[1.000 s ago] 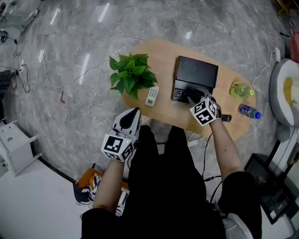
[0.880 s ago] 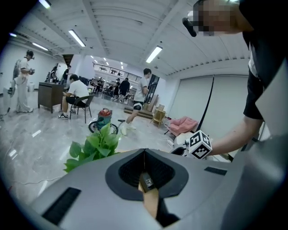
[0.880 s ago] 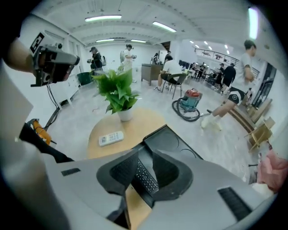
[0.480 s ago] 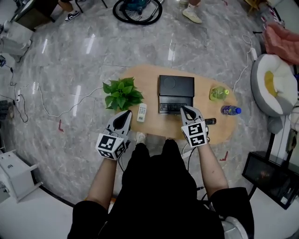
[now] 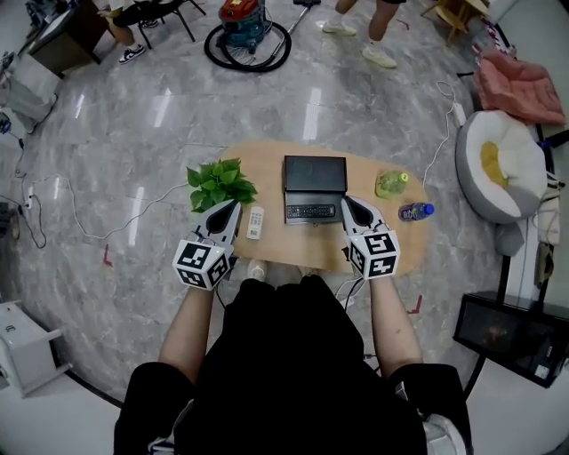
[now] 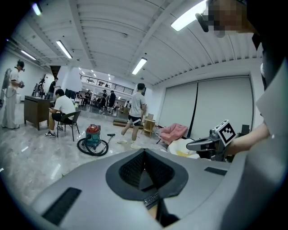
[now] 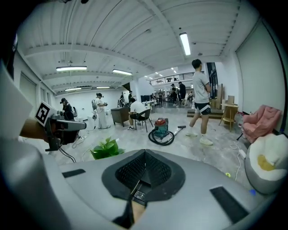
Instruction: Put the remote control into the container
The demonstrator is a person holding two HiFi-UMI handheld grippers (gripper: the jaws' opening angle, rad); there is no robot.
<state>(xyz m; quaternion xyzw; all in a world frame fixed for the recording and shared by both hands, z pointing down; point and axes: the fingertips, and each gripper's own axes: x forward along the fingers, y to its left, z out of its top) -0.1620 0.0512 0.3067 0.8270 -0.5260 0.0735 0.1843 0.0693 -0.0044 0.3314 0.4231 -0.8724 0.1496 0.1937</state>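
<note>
A black container (image 5: 315, 173) sits open on the oval wooden table (image 5: 276, 249), with a black remote control (image 5: 310, 211) lying in its near half. A white remote (image 5: 255, 222) lies to its left. My left gripper (image 5: 235, 205) hangs shut and empty above the table's near left edge, beside the white remote. My right gripper (image 5: 346, 202) is shut and empty just right of the container. In the left gripper view the jaws (image 6: 145, 153) meet with nothing between them. The right gripper view (image 7: 145, 153) shows the same.
A potted plant (image 5: 218, 184) stands at the table's left end. A green bottle (image 5: 391, 183) and a blue bottle (image 5: 414, 211) are at its right end. A vacuum cleaner (image 5: 244, 27), people's legs and a beanbag (image 5: 493, 169) are beyond. Cables trail over the floor.
Both grippers have risen away from the table, which now looks smaller and farther. The right gripper has drawn back from the container's near half to its right side.
</note>
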